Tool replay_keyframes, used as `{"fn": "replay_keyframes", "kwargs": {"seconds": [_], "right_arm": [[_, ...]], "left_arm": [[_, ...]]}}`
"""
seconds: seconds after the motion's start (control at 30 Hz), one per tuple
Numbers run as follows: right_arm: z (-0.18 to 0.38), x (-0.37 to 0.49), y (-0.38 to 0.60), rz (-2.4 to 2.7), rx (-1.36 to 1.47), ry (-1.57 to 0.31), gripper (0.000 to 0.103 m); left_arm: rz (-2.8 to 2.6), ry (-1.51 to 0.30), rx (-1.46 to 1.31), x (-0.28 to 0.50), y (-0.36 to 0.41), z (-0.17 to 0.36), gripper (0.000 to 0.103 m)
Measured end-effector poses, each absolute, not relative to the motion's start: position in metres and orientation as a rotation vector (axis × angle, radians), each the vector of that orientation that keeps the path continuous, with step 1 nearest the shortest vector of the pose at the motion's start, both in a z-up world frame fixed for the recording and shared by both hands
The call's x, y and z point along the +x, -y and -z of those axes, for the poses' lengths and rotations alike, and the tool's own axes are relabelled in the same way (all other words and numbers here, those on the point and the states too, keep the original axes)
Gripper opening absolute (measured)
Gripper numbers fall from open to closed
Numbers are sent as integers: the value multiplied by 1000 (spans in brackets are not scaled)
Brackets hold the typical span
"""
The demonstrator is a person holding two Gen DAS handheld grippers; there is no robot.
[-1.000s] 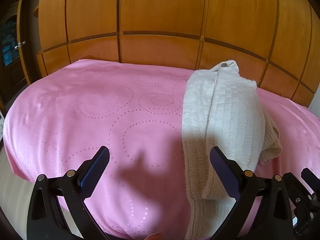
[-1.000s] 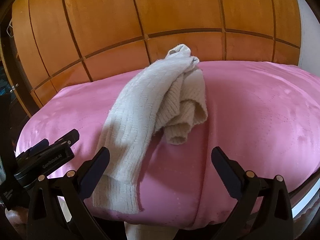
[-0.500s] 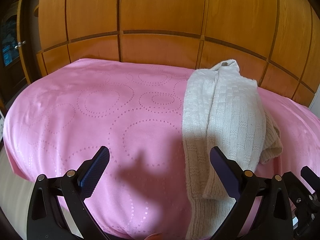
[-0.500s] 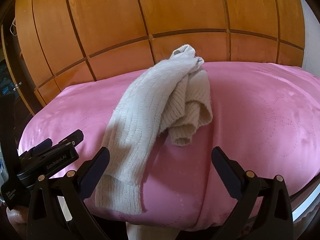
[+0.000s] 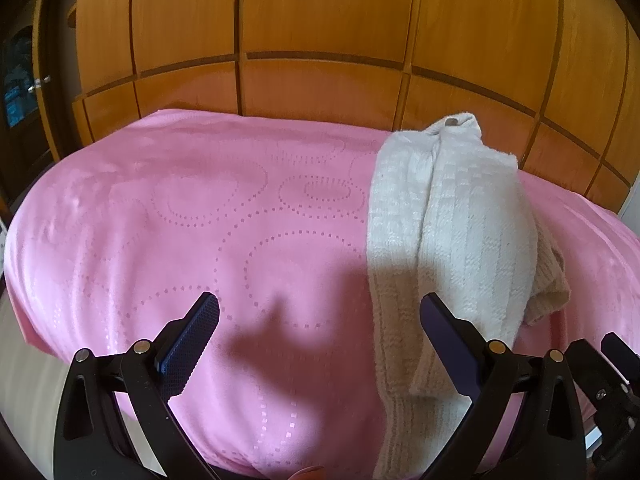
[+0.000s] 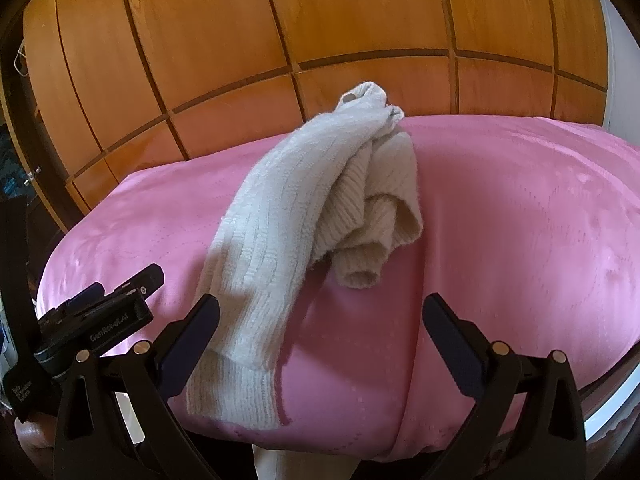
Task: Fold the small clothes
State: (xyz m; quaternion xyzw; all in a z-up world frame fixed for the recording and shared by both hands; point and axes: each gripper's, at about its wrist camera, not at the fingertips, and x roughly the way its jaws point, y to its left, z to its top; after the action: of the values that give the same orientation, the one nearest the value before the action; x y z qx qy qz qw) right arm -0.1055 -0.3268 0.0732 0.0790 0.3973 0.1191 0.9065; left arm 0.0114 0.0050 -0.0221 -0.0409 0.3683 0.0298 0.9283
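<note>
Left wrist view, sweater point(image 5: 448, 232) beyond right-hand jaw, untouched

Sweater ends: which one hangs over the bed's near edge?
The ribbed hem end of the sweater, by the right gripper's left finger. The bunched sleeve cuff lies farther up on the pink bedspread.

Home bedroom: pink bedspread point(image 5: 168, 216) before wooden wardrobe doors point(image 5: 320, 20).

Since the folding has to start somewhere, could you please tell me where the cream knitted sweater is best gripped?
Take the cream knitted sweater by its ribbed hem, which hangs flat over the near edge of the pink bedspread. Come from the front with the open right hand-held gripper; the far end is bunched.
</note>
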Motion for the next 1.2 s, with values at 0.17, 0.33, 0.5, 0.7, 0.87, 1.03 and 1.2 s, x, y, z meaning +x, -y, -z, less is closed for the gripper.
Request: {"fn": "replay_keyframes", "kwargs": {"seconds": [0.17, 0.33, 0.5, 0.7, 0.87, 1.03, 1.2], "right_arm": [[-71, -95, 330, -290, 177, -851, 90], [-53, -65, 326, -347, 241, -957, 71], [-15, -31, 307, -408, 294, -1102, 58], [-71, -31, 294, -543, 147, -971, 9], [-120, -26, 338, -442, 17, -796, 7], [-154, 21, 446, -82, 11, -667, 7], [-145, 79, 555, 275, 60, -679, 7]], "left_arm": [[-47, -820, -134, 23, -20, 33, 99], [-60, -879, -230, 26, -57, 46, 99], [-30, -918, -330, 22, -81, 56, 79], [114, -964, -344, 30, -65, 62, 62], [220, -1003, -337, 43, -38, 67, 62], [281, -1004, -282, 52, -12, 68, 54], [329, -998, -186, 54, 7, 73, 15]]}}
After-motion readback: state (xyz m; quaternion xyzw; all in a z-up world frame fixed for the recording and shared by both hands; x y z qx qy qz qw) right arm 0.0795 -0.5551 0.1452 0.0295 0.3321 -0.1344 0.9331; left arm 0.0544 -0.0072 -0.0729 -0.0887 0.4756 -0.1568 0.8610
